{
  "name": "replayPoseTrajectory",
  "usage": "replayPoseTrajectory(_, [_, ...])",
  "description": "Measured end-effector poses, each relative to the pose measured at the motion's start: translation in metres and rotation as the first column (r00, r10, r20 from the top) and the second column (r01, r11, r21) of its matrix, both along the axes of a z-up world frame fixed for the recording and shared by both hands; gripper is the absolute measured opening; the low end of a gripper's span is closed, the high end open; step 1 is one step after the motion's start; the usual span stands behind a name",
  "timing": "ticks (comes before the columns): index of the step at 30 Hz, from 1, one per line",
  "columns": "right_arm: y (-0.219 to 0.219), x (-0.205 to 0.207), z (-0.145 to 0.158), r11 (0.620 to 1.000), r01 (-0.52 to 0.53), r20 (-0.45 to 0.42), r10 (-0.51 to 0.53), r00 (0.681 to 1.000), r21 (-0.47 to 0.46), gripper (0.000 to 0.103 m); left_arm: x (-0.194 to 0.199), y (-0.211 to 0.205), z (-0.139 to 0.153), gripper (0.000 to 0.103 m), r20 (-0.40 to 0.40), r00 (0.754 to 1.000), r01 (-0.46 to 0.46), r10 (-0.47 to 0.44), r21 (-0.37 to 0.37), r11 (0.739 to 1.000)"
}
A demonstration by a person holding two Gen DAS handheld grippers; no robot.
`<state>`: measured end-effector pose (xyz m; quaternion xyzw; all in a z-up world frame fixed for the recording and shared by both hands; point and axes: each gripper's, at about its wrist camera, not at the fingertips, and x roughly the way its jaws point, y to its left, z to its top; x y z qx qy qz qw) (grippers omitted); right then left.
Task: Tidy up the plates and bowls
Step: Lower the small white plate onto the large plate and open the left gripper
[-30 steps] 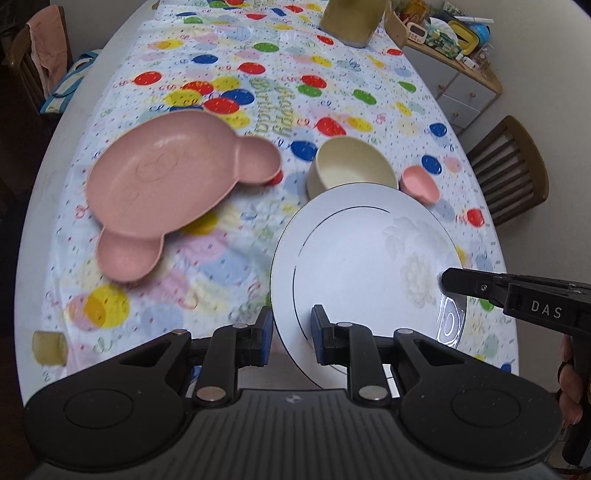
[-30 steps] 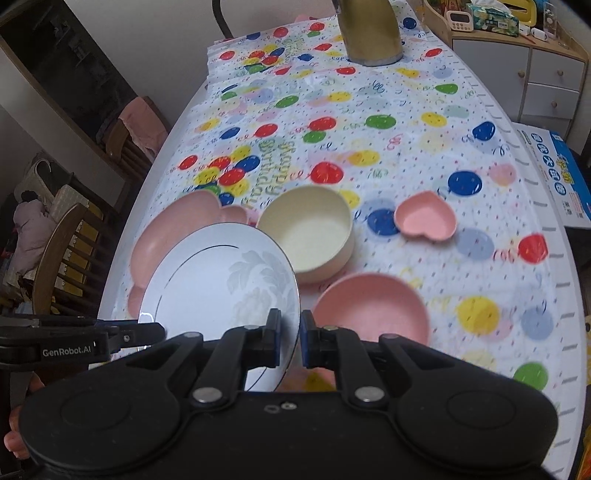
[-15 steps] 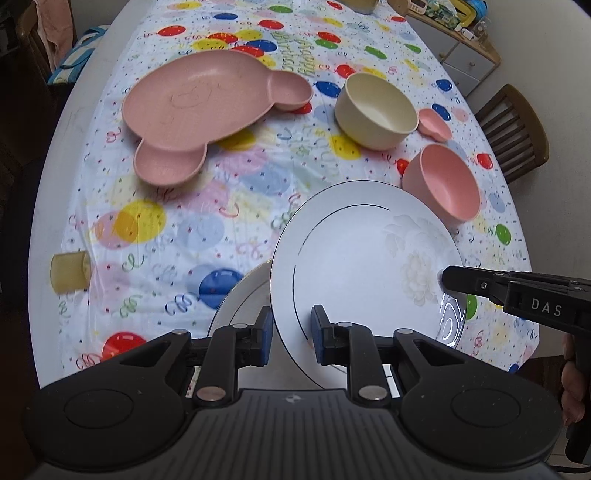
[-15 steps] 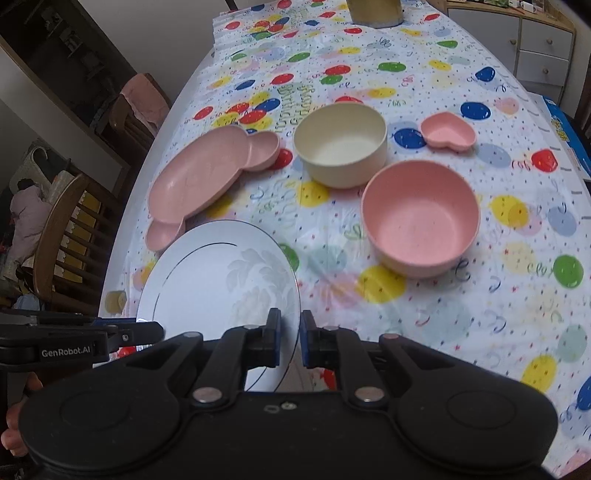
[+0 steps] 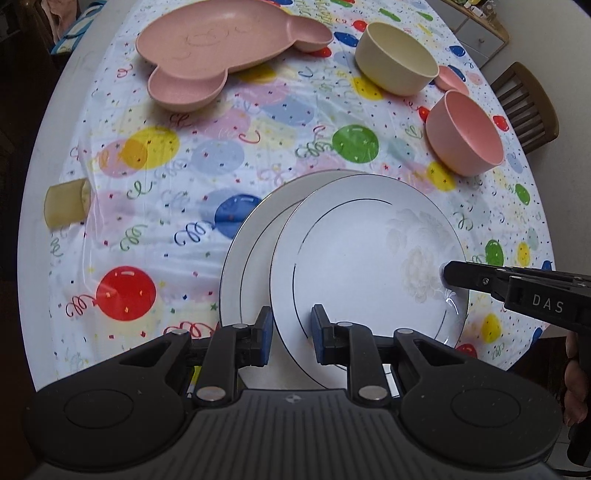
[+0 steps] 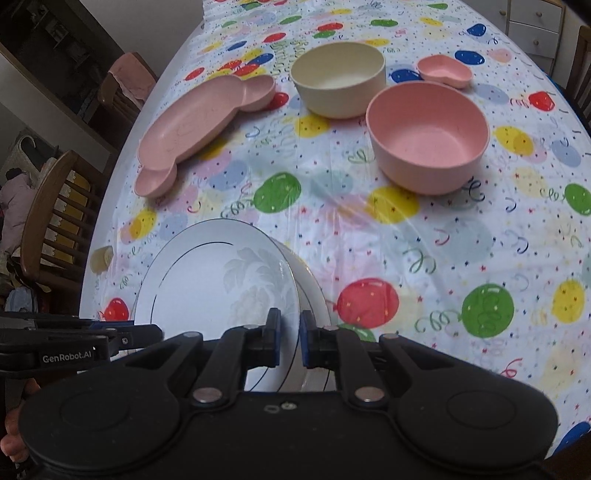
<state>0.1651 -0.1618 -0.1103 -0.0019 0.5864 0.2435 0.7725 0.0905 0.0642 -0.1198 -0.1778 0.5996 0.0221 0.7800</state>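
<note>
Both grippers hold one white plate with a grey leaf print (image 5: 365,254), also in the right wrist view (image 6: 214,284). My left gripper (image 5: 291,334) is shut on its near rim. My right gripper (image 6: 290,336) is shut on the opposite rim and shows in the left wrist view (image 5: 448,273). The plate hangs just above a second white plate (image 5: 251,243) lying on the table, offset to its right. A pink bear-shaped plate (image 5: 221,44), a cream bowl (image 5: 395,59), a pink bowl (image 5: 465,136) and a small pink heart dish (image 6: 445,70) sit farther back.
The table wears a balloon-print cloth (image 5: 207,155). A small yellow cup (image 5: 64,206) lies on its side at the left edge. Wooden chairs stand at the right (image 5: 528,107) and at the left (image 6: 55,218). A dresser (image 6: 535,22) is behind.
Both grippers have carried the held plate back toward the near table edge and lowered it. The second white plate has come into view beneath it.
</note>
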Motion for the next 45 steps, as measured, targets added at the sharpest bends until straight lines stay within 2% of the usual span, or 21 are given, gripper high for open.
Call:
replayPoseTrajectory(15, [0.009, -0.012, -0.024, 1.000, -0.002, -0.026, 0.001, 1.000, -0.024, 0.011, -0.007, 0.003, -0.012, 0.021, -0.014, 1.000, 0.005, -0.005, 0.005, 1.000])
replayPoseTrajectory(34, [0.003, -0.012, -0.031, 0.999, 0.033, -0.024, -0.033, 0.999, -0.005, 0.011, -0.001, 0.002, -0.015, 0.021, -0.043, 0.999, 0.031, -0.031, -0.008, 1.000])
replayPoseTrajectory(38, [0.005, -0.012, -0.030, 0.999, 0.030, -0.021, -0.030, 0.999, -0.015, 0.010, -0.003, 0.005, -0.013, 0.021, -0.038, 0.999, 0.031, -0.031, -0.006, 0.999])
replayPoseTrajectory(41, [0.006, -0.011, -0.031, 0.999, 0.020, -0.010, -0.021, 1.000, -0.034, 0.004, -0.004, 0.007, -0.012, 0.021, -0.035, 0.999, 0.029, -0.029, -0.009, 1.000])
replayPoseTrajectory(45, [0.006, -0.010, -0.031, 0.999, 0.017, -0.005, -0.017, 1.000, -0.042, 0.004, -0.008, 0.008, -0.007, 0.021, -0.023, 0.999, 0.025, -0.025, -0.002, 1.000])
